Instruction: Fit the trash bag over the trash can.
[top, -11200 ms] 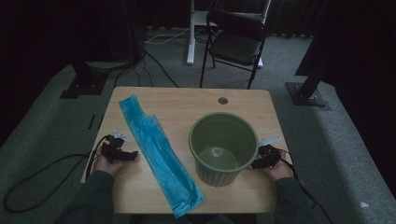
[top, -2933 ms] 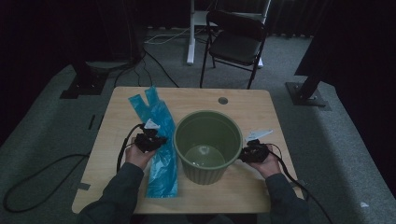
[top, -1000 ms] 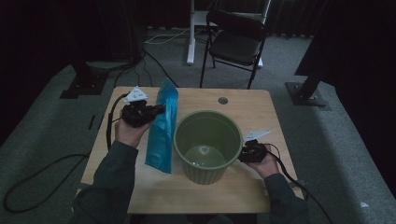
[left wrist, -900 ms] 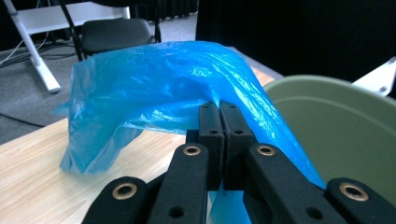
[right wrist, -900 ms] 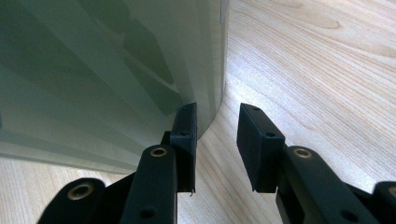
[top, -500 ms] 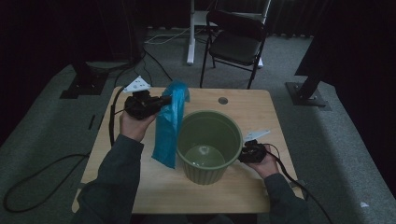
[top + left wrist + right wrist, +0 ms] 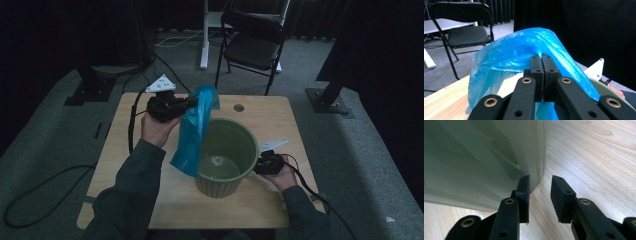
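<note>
A black folding chair (image 7: pixel 252 42) stands on grey carpet (image 7: pixel 50 145) beyond the wooden table (image 7: pixel 125 125).

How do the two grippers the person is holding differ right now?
The left gripper is raised above the table, while the right gripper sits low beside the green bin. The left gripper's jaws are shut on the blue plastic bag; the right gripper's jaws stand open, one jaw against the bin's wall with nothing clamped between them. Both have the same black two-jaw build and a trailing cable.
</note>
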Tool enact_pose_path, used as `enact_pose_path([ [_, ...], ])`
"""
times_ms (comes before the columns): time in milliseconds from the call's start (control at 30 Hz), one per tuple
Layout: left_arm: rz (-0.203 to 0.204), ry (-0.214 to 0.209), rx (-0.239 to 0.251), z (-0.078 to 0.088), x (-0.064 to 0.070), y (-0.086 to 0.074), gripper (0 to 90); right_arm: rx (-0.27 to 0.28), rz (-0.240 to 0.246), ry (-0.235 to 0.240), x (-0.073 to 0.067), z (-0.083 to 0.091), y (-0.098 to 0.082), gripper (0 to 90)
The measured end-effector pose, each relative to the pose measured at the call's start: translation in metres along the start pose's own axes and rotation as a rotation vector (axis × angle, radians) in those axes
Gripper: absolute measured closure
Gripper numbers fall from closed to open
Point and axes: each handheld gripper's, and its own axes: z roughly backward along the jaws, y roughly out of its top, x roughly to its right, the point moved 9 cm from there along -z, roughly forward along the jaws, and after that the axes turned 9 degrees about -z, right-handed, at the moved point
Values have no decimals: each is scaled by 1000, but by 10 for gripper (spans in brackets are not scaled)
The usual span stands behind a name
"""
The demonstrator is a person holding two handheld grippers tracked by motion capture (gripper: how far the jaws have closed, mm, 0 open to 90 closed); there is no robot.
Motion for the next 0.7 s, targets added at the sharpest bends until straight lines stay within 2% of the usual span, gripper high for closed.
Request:
enact_pose_path([
  [433, -2, -16, 2, -18, 8, 8, 884, -25, 33, 26, -10, -6, -1, 687],
  [700, 0, -7, 9, -29, 6, 15, 884, -24, 37, 24, -10, -5, -1, 683],
])
